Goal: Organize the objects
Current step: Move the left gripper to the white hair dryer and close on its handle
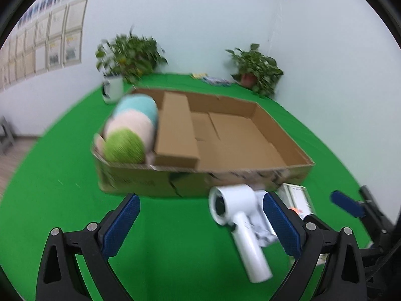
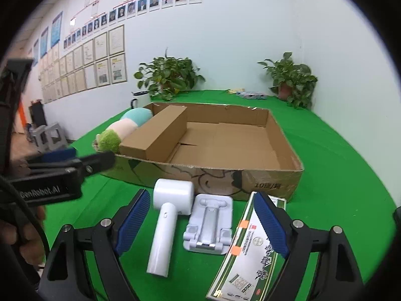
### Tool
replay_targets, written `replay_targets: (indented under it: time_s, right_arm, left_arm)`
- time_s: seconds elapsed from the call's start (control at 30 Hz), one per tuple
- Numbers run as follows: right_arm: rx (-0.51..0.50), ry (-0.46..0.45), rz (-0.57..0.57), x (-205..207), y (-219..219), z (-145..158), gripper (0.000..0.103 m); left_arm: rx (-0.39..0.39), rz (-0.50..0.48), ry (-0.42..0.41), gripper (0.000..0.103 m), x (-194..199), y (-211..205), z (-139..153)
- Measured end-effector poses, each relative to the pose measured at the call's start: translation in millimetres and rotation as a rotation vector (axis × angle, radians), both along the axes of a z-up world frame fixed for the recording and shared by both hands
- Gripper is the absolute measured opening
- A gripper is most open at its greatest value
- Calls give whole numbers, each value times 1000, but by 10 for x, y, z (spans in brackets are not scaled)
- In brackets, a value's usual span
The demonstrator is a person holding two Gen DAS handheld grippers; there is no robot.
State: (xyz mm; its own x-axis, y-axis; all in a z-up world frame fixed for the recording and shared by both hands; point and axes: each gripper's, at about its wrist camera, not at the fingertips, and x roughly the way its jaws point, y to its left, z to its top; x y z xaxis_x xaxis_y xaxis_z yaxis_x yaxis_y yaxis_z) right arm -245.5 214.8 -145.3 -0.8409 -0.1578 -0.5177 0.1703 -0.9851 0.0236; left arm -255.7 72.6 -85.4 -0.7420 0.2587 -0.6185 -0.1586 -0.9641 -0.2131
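Currently, three loose items lie on the green bench (image 2: 338,175) just in front of the open cardboard tray (image 2: 288,155): a white handheld dryer-shaped device (image 2: 165,215), a pale folding stand (image 2: 209,223), and a flat green-and-white printed box (image 2: 248,258). Inside the tray, a plush caterpillar (image 2: 120,130) and a long brown carton (image 2: 155,135) occupy the left side; the right side is bare cardboard. The right gripper (image 2: 200,228) hangs low over the three items with its fingers spread wide and holding nothing. The left gripper (image 1: 200,228) is likewise spread and empty, with the white device just inside its right-hand finger; this view is motion-blurred. The device appears to be rigid, smooth plastic, probably light but slippery; grasping across the cylindrical handle near the head should limit swing. The stand looks hinged, so take it across its flat base. The printed box is likely light card; grip across its narrow width, gently, to avoid crushing.
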Motion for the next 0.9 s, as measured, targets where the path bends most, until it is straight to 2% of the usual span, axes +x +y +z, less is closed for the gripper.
replay_targets:
  time_s: [0.13, 0.23, 0.33, 0.43, 0.47, 0.5, 0.57, 0.63, 0.67, 0.73, 0.77, 0.8, 0.83, 0.87, 0.9]
  right_arm:
    - [-74, -49, 88, 14, 135, -59, 85]
    - [-84, -83, 170, 21, 151, -120, 85]
    - [-88, -122, 208, 33, 76, -193, 85]
    - [-86, -169, 213, 56, 6, -322, 76]
    - [-95, -193, 223, 46, -11, -362, 73]
    - [-104, -215, 227, 36, -30, -403, 71]
    - [-97, -247, 220, 13, -83, -451, 67]
    - [-90, -284, 225, -28, -157, -492, 62]
    - [-90, -298, 239, -46, -193, -508, 59]
    - [-73, -320, 258, -67, -287, -539, 57]
    - [-59, -331, 265, -77, -355, -559, 52]
    - [-46, -335, 259, -79, -393, -573, 52]
    - [-27, -331, 244, -70, -425, -576, 51]
    - [-16, -327, 233, -58, -441, -575, 47]
    - [-4, -326, 214, -43, -439, -584, 35]
  left_arm:
    - [110, -88, -111, 98, -158, 74, -176]
    - [145, -159, -191, 98, -311, 176, -318]
    - [195, -232, -293, 92, -440, 268, -510]
    - [211, -289, -364, 80, -547, 363, -723]
    - [223, -300, -391, 71, -595, 379, -797]
    - [243, -310, -423, 67, -662, 391, -886]
    - [261, -316, -460, 65, -680, 437, -995]
    - [263, -346, -469, 64, -713, 481, -1023]
    - [269, -365, -487, 56, -732, 508, -1041]
    - [257, -367, -489, 55, -741, 531, -1046]
    - [246, -364, -480, 52, -735, 535, -1049]
    - [222, -358, -470, 41, -724, 533, -1052]
    - [206, -346, -463, 35, -711, 521, -1060]
    - [211, -335, -459, 35, -697, 492, -1075]
    - [230, -328, -460, 34, -679, 458, -1092]
